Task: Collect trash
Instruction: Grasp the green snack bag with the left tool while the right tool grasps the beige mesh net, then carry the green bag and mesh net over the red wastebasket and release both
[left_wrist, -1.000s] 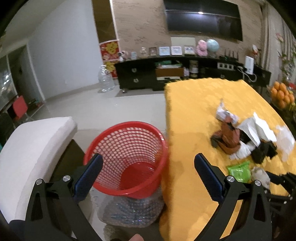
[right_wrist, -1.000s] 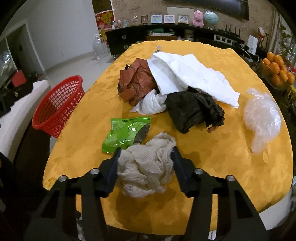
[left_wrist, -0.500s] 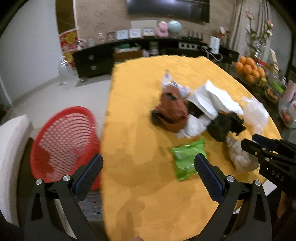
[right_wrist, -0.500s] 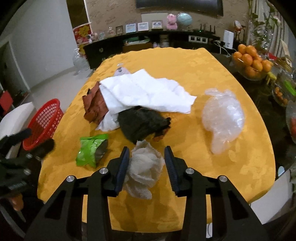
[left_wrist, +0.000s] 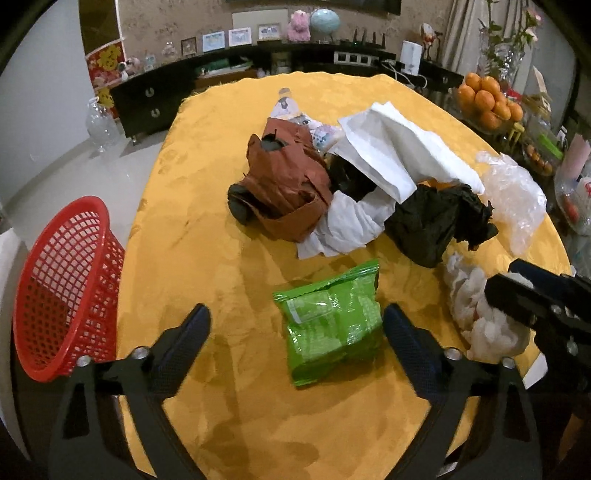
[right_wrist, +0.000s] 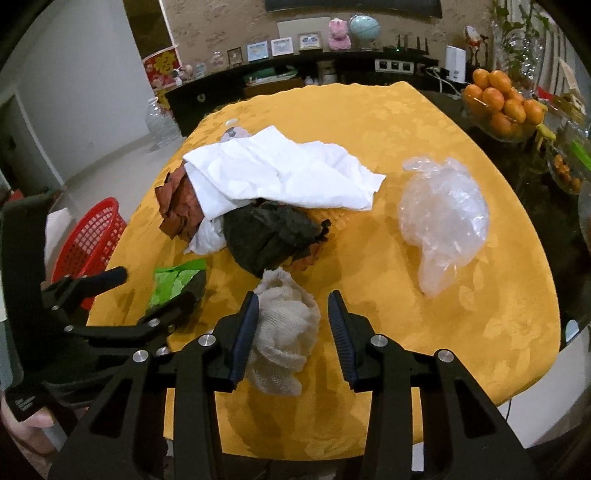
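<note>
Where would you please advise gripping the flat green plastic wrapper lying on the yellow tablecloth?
Grip the flat green plastic wrapper across its long side edges, coming from above. It lies flat, lengthwise between the left claw fingers, whose jaws are closing with its near end between them.

Each tool is matte black, angular, with cut-out arms and silver round screw heads: the left tool and right tool carry dark blue ribbed finger pads.
</note>
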